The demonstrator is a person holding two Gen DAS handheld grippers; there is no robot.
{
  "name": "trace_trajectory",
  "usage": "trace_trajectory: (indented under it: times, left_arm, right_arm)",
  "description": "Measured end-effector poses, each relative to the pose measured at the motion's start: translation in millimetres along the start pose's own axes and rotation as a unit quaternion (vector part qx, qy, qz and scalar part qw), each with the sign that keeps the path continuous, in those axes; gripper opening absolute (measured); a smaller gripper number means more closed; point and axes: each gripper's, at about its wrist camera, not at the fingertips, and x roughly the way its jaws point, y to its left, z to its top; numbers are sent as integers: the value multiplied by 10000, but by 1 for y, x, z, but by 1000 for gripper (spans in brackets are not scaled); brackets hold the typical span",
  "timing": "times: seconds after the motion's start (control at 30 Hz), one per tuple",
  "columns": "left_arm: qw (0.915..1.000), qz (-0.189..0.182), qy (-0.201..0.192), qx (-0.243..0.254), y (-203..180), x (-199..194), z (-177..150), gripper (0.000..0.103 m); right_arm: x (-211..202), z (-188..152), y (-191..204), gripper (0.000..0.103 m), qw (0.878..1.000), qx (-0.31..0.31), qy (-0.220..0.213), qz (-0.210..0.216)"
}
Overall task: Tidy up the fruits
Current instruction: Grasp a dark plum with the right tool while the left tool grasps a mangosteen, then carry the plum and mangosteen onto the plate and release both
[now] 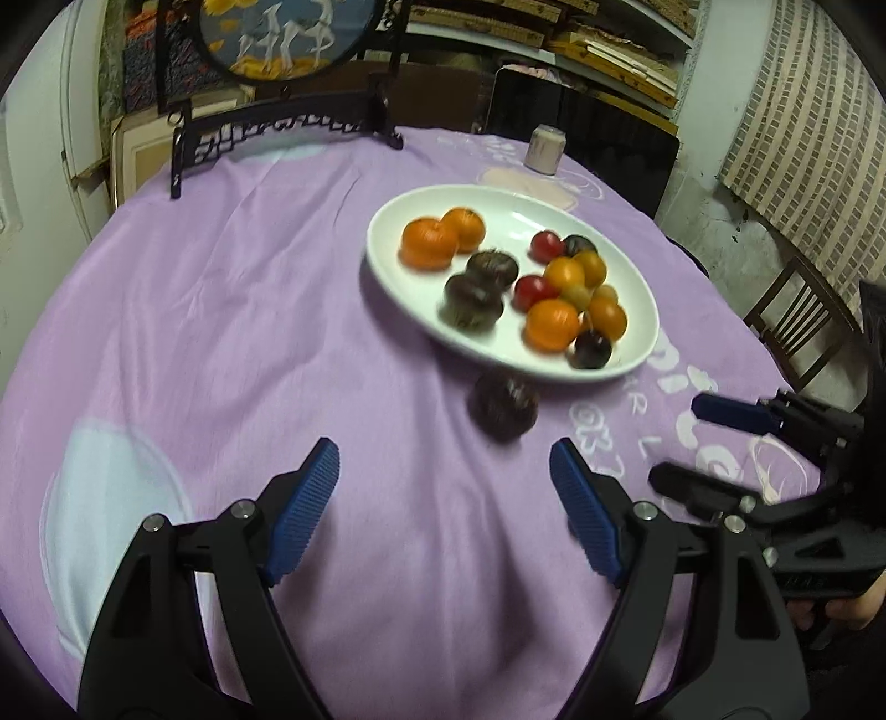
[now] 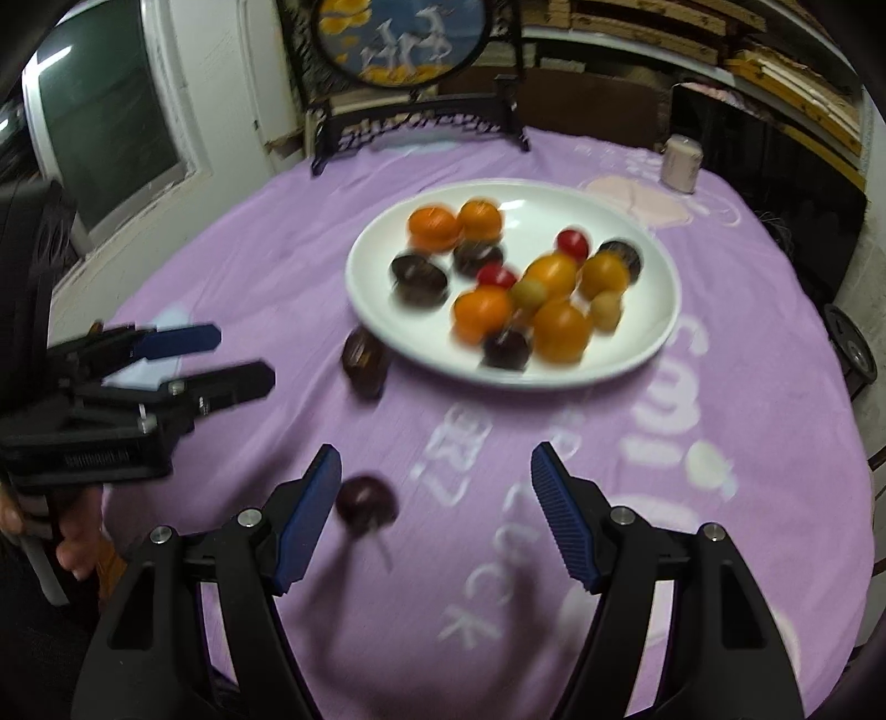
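Note:
A white oval plate (image 1: 498, 207) (image 2: 387, 327) on the purple cloth holds several oranges, dark fruits and small red ones. One dark ribbed fruit (image 1: 503, 407) (image 2: 362, 357) lies on the cloth beside the plate's near rim. A small dark plum with a stem (image 2: 365, 503) lies just right of my right gripper's left finger. My left gripper (image 1: 444, 493) is open and empty, short of the dark ribbed fruit. My right gripper (image 2: 436, 498) is open and empty. Each gripper shows in the other's view: the right one (image 1: 714, 437), the left one (image 2: 232, 360).
A pale cup (image 1: 545, 149) (image 2: 680, 164) stands at the table's far side. A dark framed round picture on a stand (image 1: 282, 39) (image 2: 404, 39) sits at the far edge. A wooden chair (image 1: 797, 321) is to the right. A light patch (image 1: 105, 509) marks the cloth at left.

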Motion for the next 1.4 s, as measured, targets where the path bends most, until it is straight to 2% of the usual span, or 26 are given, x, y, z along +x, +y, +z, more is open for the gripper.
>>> trace_trajectory:
  times: [0.17, 0.33, 0.37, 0.4, 0.53, 0.67, 0.8, 0.9, 0.97, 1.1, 1.13, 1.17, 1.4]
  left_arm:
    - [9998, 53, -23, -172, 14, -7, -5, 80]
    - [9997, 85, -47, -202, 18, -11, -7, 81]
    - [9998, 83, -39, -199, 17, -11, -7, 81]
    - [9998, 80, -33, -193, 16, -11, -7, 81]
    - [10000, 29, -11, -95, 8, -9, -6, 81]
    - [10000, -32, 21, 65, -6, -2, 0, 81]
    - [9995, -70, 143, 267, -25, 18, 8, 81]
    - [9986, 35, 298, 428, -38, 41, 14, 80]
    - [9979, 124, 371, 518, -44, 52, 17, 69]
    - [9962, 243, 637, 549, -48, 77, 22, 56]
    - [9958, 283, 696, 528, -47, 82, 22, 34]
    - [9958, 387, 644, 516, -46, 82, 23, 30]
    - [9979, 216, 503, 344, -38, 62, 16, 29]
  right_arm:
    - [17, -9, 15, 72, 9994, -57, 320, 132]
    - [28, -12, 25, 71, 9991, -164, 316, 222]
    - [31, -13, 26, 60, 9991, -183, 305, 247]
    - [36, -13, 27, 34, 9988, -206, 349, 282]
    - [36, -13, 26, 32, 9990, -232, 291, 239]
    - [18, -12, 12, 32, 9999, -60, 88, 89]
    - [4, -14, -6, 32, 9998, 173, -58, -47]
    - [1, -18, -16, 32, 9995, 312, -56, -40]
    - [0, -20, -20, 32, 9993, 381, -44, -26]
    - [-1, -23, -26, 32, 9988, 481, -48, 27]
    - [0, -23, -27, 32, 9988, 492, -55, 38]
    - [0, -23, -28, 32, 9987, 498, -62, 49]
    - [1, -22, -30, 32, 9985, 529, -61, 99]
